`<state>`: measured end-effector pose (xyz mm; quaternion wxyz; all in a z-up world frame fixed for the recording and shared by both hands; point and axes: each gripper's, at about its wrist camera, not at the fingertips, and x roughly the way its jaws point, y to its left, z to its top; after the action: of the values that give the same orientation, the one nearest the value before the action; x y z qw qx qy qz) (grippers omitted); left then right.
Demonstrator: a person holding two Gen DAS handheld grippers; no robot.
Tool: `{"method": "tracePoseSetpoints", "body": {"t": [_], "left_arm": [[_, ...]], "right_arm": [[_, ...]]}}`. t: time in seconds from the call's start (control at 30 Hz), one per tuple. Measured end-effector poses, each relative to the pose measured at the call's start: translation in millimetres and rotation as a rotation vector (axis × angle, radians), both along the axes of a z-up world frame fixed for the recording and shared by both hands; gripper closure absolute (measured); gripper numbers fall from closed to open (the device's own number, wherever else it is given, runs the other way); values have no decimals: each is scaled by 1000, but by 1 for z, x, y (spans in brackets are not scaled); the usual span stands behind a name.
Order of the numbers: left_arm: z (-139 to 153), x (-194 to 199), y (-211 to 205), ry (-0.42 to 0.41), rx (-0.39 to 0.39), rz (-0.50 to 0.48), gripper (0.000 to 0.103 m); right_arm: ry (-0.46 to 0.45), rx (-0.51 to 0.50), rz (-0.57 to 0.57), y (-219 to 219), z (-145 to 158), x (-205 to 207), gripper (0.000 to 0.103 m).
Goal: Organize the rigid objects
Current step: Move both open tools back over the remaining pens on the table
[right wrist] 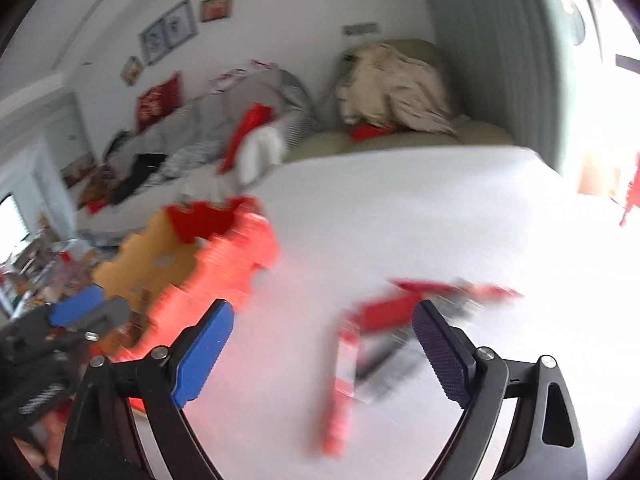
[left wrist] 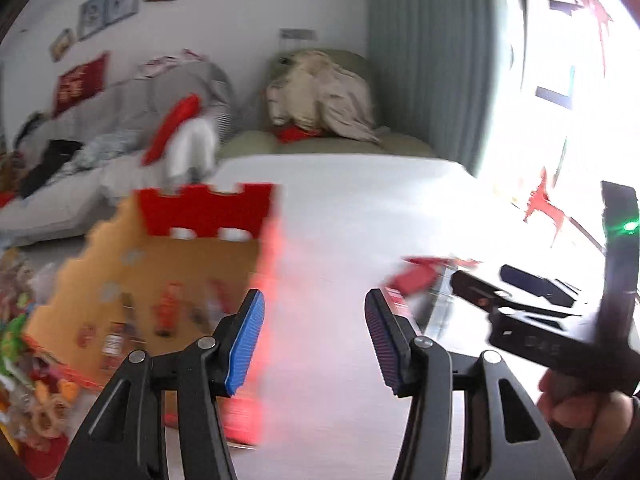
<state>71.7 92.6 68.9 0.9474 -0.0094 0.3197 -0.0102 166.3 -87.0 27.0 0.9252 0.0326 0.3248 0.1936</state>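
Both views smeared with motion blur, edges soft throughout. Left gripper over the white tabletop, blue pads apart, nothing between them but bare surface. Just left of it, an open cardboard box with red notched walls and a tan inside; small bottles or figures showing on its inner face, too blurred to name. Near red wall of the box right up against the left pad in this view, contact impossible to judge. Further left, a jumble of colourful packets at the table edge.

To the right, a heap of flat red packs, smeared, lying on the table well clear of the box. Beyond that, the right gripper seen side-on, dark body with a green light, a hand wrapped on its handle.

From the right wrist: right gripper with jaws spread wide, nothing clamped. Red packs sprawled on the table ahead of and between the fingers, one long red strip running toward the camera; no pad pressing on them. Box off to the left, left gripper's blue pad near it.

Behind the table: grey sofa piled with clothes, a beige armchair under a crumpled throw, framed pictures on the wall, grey-green curtain beside a blown-out window.
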Motion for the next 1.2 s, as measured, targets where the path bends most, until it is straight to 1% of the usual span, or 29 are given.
{"method": "tracePoseSetpoints", "body": {"t": [0.07, 0.1, 0.13, 0.17, 0.2, 0.23, 0.37, 0.47, 0.6, 0.73, 0.77, 0.87, 0.97, 1.03, 1.13, 1.2], "left_arm": [[-10, 7, -24, 34, 16, -32, 47], [-15, 11, -33, 51, 15, -47, 47], [-21, 16, -43, 71, 13, -67, 47], [-29, 23, -53, 99, 18, -79, 47], [-34, 30, -58, 123, 22, -84, 47], [-41, 37, -62, 145, 17, -89, 47], [-65, 68, -70, 224, -19, -59, 47], [-74, 76, -72, 253, -46, -46, 47], [-86, 86, -77, 279, 0, -29, 47], [-95, 90, -66, 303, -14, 1, 47], [-96, 90, -65, 297, 4, 3, 47], [-97, 92, -60, 294, 6, 11, 47], [-97, 93, -50, 286, 3, 24, 47], [-98, 92, -45, 282, 3, 30, 47], [-98, 92, -41, 281, 9, 32, 47], [-99, 91, -41, 280, 12, 43, 48]], "right_arm": [[32, -9, -42, -26, -9, 0, 19], [44, -17, -66, -37, -14, -1, 24], [57, -27, -86, -48, -18, 0, 35], [74, -39, -98, -55, -22, 2, 44], [95, -56, -108, -61, -26, 4, 48], [112, -77, -118, -66, -30, 6, 56], [158, -124, -133, -76, -44, 17, 56], [188, -114, -119, -73, -48, 31, 56], [213, -89, -121, -69, -50, 49, 56], [270, -93, -123, -60, -61, 67, 56], [281, -93, -126, -58, -63, 68, 56], [271, -123, -139, -50, -65, 71, 56], [239, -224, -118, -39, -67, 70, 56], [216, -272, -128, -43, -69, 66, 56], [212, -305, -154, -54, -68, 66, 56], [213, -307, -164, -60, -68, 67, 56]]}}
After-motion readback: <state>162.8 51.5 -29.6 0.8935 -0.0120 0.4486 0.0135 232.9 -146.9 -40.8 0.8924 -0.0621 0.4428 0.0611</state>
